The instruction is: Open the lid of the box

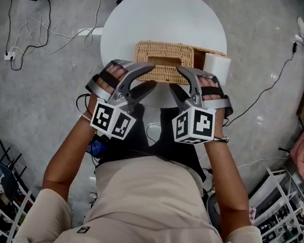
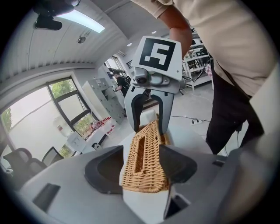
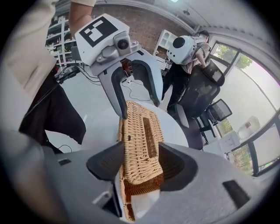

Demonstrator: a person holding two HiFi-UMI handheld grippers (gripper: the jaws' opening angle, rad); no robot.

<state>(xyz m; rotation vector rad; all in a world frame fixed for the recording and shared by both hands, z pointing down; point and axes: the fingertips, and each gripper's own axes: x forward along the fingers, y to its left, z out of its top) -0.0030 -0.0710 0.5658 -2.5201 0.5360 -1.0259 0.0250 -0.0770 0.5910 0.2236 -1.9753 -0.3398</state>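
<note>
A wicker box stands on the round white table (image 1: pixel 165 20). Its woven lid (image 1: pixel 164 55), with a slot in the middle, sits shifted to the left, so white tissue (image 1: pixel 215 65) shows at the box's right end. My left gripper (image 1: pixel 146 70) and right gripper (image 1: pixel 183 75) both reach the lid's near edge. In the left gripper view the lid (image 2: pixel 144 162) lies pinched between the left gripper (image 2: pixel 142 168) pads, with the right gripper (image 2: pixel 148 113) opposite. In the right gripper view the lid (image 3: pixel 140 140) is clamped in the right gripper (image 3: pixel 142 168) and raised above the box body (image 3: pixel 138 190).
Cables (image 1: pixel 26 24) trail over the grey floor left of the table, and another cable (image 1: pixel 273 84) runs at the right. Shelving (image 1: pixel 289 219) stands at the lower right. A person (image 3: pixel 188 61) and an office chair (image 3: pixel 199 94) are beyond the table.
</note>
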